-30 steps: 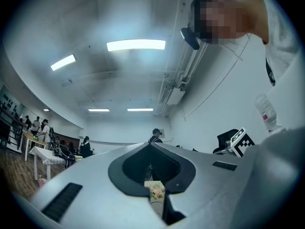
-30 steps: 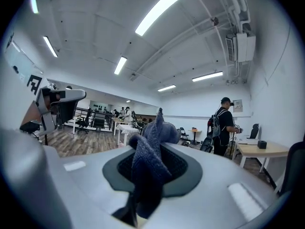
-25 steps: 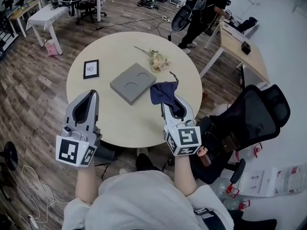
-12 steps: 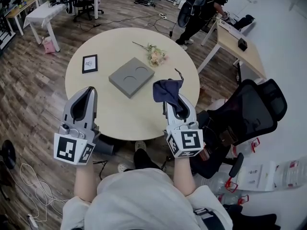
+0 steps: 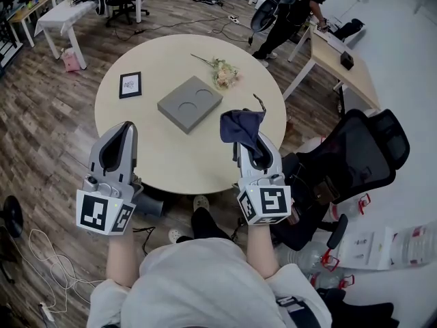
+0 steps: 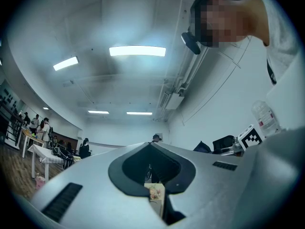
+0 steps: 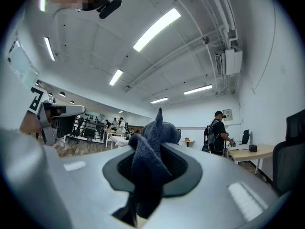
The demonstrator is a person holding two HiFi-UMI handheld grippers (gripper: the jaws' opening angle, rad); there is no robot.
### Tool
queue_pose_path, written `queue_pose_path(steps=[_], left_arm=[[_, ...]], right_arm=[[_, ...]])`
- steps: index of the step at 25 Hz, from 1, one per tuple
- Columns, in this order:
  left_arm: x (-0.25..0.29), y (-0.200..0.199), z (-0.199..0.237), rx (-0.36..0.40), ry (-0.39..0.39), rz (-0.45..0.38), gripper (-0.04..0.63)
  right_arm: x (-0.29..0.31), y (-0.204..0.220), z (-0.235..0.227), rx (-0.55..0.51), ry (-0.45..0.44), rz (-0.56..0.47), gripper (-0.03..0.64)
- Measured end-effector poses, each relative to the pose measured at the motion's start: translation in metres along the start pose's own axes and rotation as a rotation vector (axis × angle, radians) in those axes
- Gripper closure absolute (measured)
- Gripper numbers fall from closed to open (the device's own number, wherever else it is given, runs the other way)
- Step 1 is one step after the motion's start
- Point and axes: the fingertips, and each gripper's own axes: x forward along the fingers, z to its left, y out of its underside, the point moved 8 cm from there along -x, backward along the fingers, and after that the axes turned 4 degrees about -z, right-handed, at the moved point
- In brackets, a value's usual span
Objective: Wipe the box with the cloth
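The right gripper (image 5: pixel 250 146) has its jaws clenched on the dark cloth (image 5: pixel 240 124), which bunches past their tips. The left gripper (image 5: pixel 123 131) has its jaws pressed together, empty. The grey box (image 5: pixel 190 103) lies on the table (image 5: pixel 171 164), ahead of both grippers and untouched.

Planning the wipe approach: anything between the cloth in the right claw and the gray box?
Nothing. The head view shows only bare tabletop between the cloth and the box.

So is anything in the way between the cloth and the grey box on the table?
No, nothing visible. The right gripper holds the cloth near the edge of the table, with only bare tabletop between it and the box. The flowers lie beyond the box; the picture frame sits off to its left.
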Motion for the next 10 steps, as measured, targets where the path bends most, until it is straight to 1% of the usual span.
queue_pose_path(steps=[10], left_arm=[[-0.0089,0.0002,0.0033,-0.016,-0.007,-0.010,0.592]], right_arm=[[-0.0034,-0.0056,0.0094,-0.003,0.002,-0.020,0.534]])
